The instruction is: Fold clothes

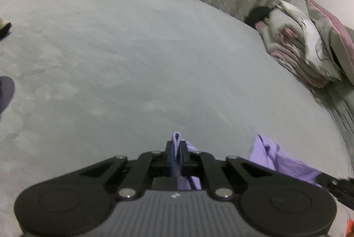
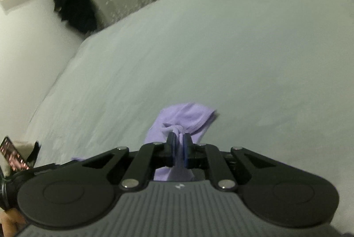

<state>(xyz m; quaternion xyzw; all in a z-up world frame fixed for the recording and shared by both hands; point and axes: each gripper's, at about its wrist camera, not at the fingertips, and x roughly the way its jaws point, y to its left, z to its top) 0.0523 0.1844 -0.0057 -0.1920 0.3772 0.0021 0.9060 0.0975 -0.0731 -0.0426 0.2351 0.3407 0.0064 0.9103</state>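
Above the bed (image 1: 132, 49), the left gripper (image 1: 176, 148) and right gripper (image 2: 179, 142) are each clamping the lilac garment (image 2: 188, 117); lifting evenly should be keeping its edge taut, avoiding bunching.

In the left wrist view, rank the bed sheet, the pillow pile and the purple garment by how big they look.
1. Bed sheet, fills most of the view.
2. Pillow pile.
3. Purple garment, though much of it is hidden, so second and third are unsure.

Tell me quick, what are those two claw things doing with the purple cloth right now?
Left gripper shut on the lilac garment. Right gripper shut on it too. Garment bunched, not folded yet. Grey bed ahead bare; pillows off at the edge.
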